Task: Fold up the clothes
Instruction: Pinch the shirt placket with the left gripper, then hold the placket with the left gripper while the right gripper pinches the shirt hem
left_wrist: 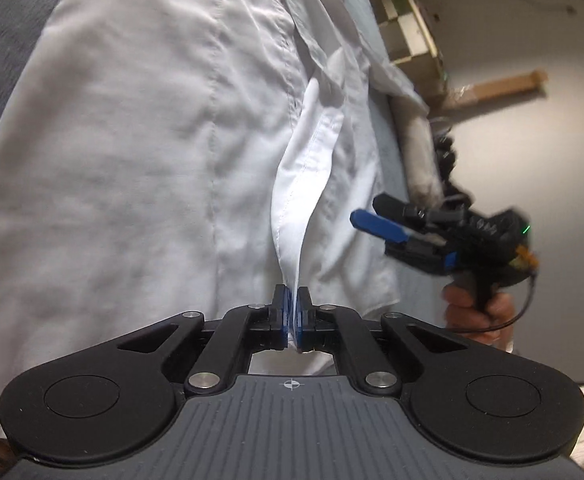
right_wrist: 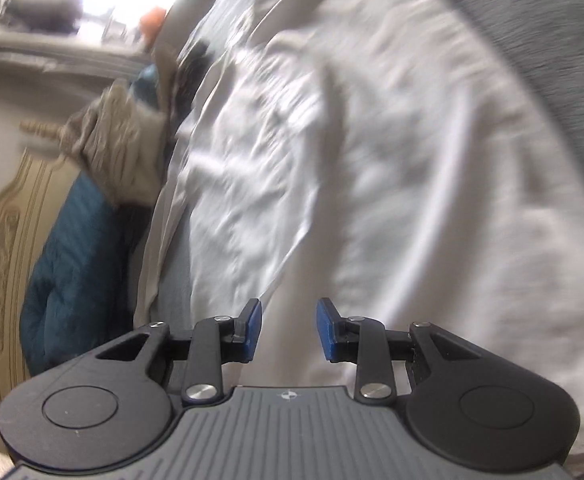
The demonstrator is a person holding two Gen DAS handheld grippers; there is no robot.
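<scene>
A white shirt (left_wrist: pixel 152 152) lies spread over a grey bed surface. My left gripper (left_wrist: pixel 292 300) is shut on a raised fold of the shirt's edge (left_wrist: pixel 299 208), which rises as a thin ridge from the pads. The right gripper (left_wrist: pixel 375 220) shows in the left wrist view at the right, held by a hand (left_wrist: pixel 479 312), above the shirt's right side. In the right wrist view, the right gripper (right_wrist: pixel 288 328) stands open over the blurred white shirt (right_wrist: pixel 371 160), with nothing between its blue pads (right_wrist: pixel 252 328).
Grey bedding (left_wrist: pixel 8 20) lies at the upper left. A checkered wooden piece (left_wrist: pixel 407 24) and a cardboard strip (left_wrist: pixel 499 84) stand at the right. In the right wrist view a blue quilted item (right_wrist: pixel 76 260), a beige cloth (right_wrist: pixel 124 152) and a carved headboard (right_wrist: pixel 0 248) lie left.
</scene>
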